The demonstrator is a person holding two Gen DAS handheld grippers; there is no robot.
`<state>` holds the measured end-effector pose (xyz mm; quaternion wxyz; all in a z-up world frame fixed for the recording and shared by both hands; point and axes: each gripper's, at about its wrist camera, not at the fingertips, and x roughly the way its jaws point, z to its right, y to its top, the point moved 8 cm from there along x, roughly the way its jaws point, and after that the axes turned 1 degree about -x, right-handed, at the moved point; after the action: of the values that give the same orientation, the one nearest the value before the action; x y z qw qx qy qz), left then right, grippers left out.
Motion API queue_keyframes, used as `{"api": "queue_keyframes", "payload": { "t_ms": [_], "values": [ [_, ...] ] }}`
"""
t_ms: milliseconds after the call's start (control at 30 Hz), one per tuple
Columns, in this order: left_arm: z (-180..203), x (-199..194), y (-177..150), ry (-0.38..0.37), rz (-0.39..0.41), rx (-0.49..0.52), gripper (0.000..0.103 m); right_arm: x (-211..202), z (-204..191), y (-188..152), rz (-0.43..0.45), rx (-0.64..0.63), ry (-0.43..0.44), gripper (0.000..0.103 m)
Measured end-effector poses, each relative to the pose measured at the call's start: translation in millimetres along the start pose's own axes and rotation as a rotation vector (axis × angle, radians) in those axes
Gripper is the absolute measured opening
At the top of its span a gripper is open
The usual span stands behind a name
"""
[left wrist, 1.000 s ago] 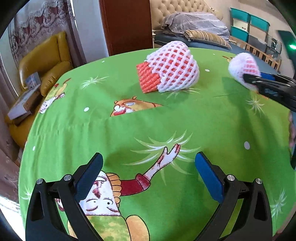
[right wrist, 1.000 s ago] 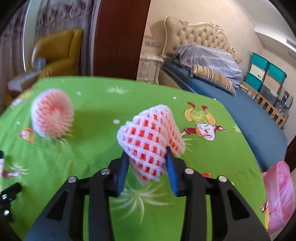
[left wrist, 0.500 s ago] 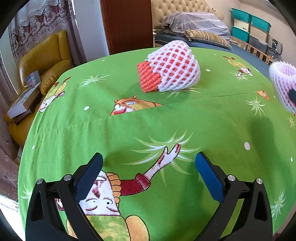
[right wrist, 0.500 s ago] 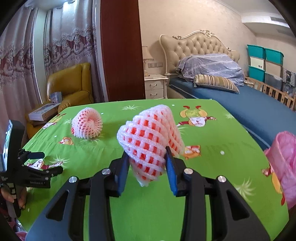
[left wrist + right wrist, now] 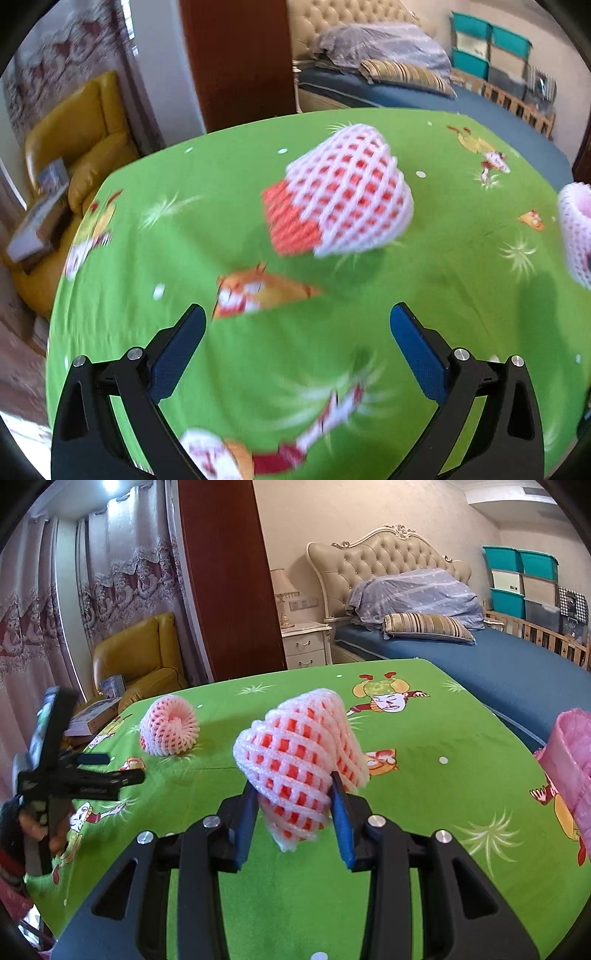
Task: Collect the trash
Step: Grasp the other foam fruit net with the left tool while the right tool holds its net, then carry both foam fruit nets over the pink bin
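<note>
The right gripper (image 5: 293,812), jaws clamped on a foam fruit net (image 5: 299,764), has lifted it clear of the green tablecloth (image 5: 424,775). The left gripper (image 5: 297,339), jaws spread and empty, has moved toward the second foam net (image 5: 347,192) lying ahead, likely the next pickup. A pink bag (image 5: 570,768) sits at the right edge; its contents are hidden.

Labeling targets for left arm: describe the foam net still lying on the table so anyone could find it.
On the green cartoon tablecloth, look toward the far edge nearest the yellow armchair. The foam net on the table lies there alone, ahead of the open left gripper. Unlike the held foam net in the right gripper, nothing grips it.
</note>
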<state>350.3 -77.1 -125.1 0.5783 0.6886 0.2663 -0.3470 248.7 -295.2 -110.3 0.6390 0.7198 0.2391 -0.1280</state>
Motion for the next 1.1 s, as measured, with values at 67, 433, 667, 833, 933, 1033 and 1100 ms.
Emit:
{"api": "queue_keyframes", "payload": {
  "t_ms": [67, 433, 667, 833, 933, 1033, 1100],
  "values": [
    [3, 8, 7, 0.019, -0.007, 0.035, 0.095, -1, 0, 0, 0.003, -0.002, -0.001, 0.037],
    [34, 14, 46, 0.156, 0.086, 0.265, 0.095, 2, 3, -1, -0.007, 0.005, 0.006, 0.037],
    [39, 18, 35, 0.056, 0.088, 0.238, 0.053, 0, 5, 0, -0.007, 0.021, 0.015, 0.038],
    [35, -18, 23, -0.087, 0.178, 0.132, 0.052, -1, 4, 1, -0.003, 0.016, 0.016, 0.038],
    [36, -34, 13, -0.115, 0.193, 0.112, 0.052, -1, 3, 1, -0.004, 0.011, 0.016, 0.038],
    [43, -46, -1, -0.132, 0.195, 0.102, 0.052, -1, 3, 0, -0.003, 0.009, 0.015, 0.038],
    [46, -51, -8, -0.148, 0.194, 0.091, 0.052, -1, 2, 0, -0.003, 0.006, 0.014, 0.038]
  ]
}}
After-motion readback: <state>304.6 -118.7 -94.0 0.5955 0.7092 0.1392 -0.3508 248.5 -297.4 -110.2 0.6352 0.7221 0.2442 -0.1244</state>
